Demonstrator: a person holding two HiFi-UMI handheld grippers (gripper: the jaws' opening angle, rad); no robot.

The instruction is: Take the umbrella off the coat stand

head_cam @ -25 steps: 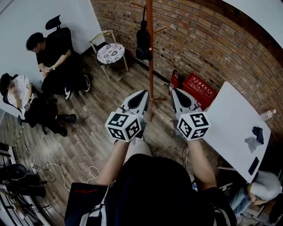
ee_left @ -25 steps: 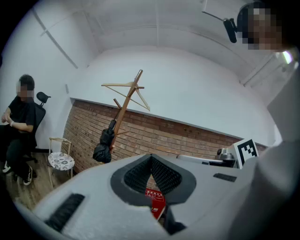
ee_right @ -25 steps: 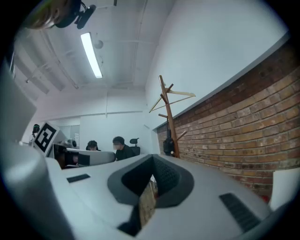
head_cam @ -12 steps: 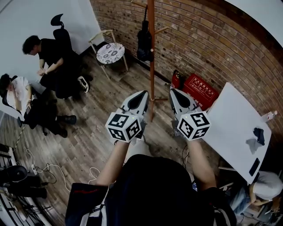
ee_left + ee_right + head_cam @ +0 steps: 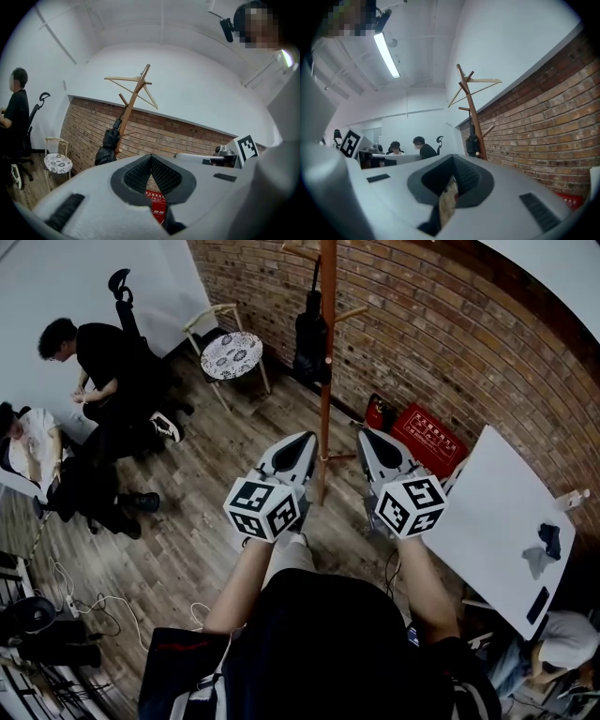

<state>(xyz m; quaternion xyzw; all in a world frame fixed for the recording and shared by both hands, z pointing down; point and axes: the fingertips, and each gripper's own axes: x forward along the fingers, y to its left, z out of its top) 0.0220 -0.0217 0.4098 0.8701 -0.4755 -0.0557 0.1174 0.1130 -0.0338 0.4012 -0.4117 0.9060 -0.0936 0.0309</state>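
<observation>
A folded black umbrella (image 5: 311,337) hangs from a peg on the wooden coat stand (image 5: 326,381) in front of the brick wall. Both grippers point level toward the stand and stop short of it. My left gripper (image 5: 306,439) is shut with nothing in it, just left of the pole's lower part. My right gripper (image 5: 367,435) is just right of the pole, also shut and empty. In the left gripper view the umbrella (image 5: 108,147) hangs left of the shut jaws' tips (image 5: 151,157), beneath the stand (image 5: 133,101). The right gripper view has the umbrella (image 5: 472,143) on the stand (image 5: 469,108), above the tips (image 5: 452,158).
A red crate (image 5: 424,435) sits on the floor by the wall, right of the stand. A white table (image 5: 497,502) with small items is at the right. A chair with a patterned cushion (image 5: 232,352) stands left of the stand. People sit at far left (image 5: 103,362). Cables (image 5: 103,596) lie on the floor.
I have moved toward the coat stand with both grippers; the stand and umbrella sit slightly nearer and further right in the head view. Both grippers stay shut.
</observation>
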